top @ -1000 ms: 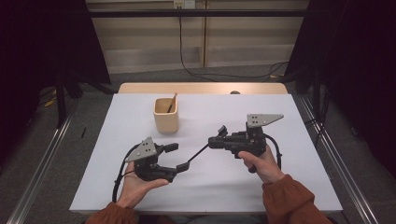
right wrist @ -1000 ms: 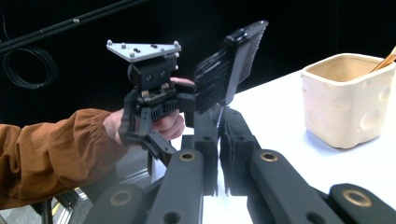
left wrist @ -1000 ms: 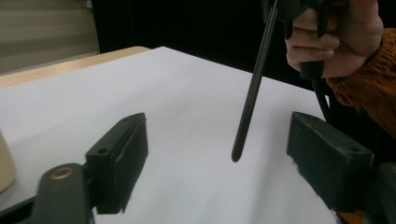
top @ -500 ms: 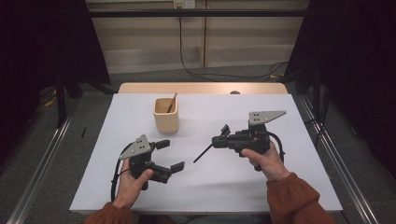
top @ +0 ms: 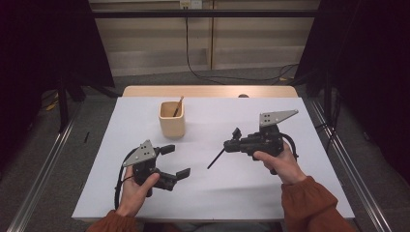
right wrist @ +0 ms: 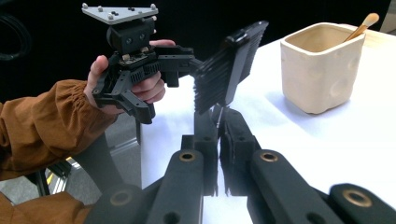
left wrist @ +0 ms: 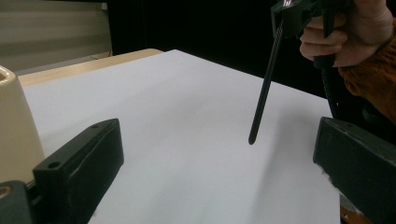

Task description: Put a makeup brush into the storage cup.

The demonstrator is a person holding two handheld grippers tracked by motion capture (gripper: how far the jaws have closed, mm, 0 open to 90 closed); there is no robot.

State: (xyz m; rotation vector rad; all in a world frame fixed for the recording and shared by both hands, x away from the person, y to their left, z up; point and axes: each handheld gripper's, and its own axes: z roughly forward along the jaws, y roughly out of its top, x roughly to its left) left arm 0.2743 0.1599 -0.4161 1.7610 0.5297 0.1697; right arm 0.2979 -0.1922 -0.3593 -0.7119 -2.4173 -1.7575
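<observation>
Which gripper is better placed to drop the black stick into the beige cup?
Right, probably. The right gripper is shut on the black stick, with the beige cup nearby. The left gripper is open and holds nothing.

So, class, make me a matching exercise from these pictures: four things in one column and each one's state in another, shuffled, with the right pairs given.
Things:
1. left gripper
2. right gripper
3. cream ceramic cup
4. thin black stick

States:
a. slants down towards the white table
b. shut on a stick
c. open, holding nothing
d. upright, with a wooden stick inside

Pairs: 1-c, 2-b, 3-d, 4-a
</observation>
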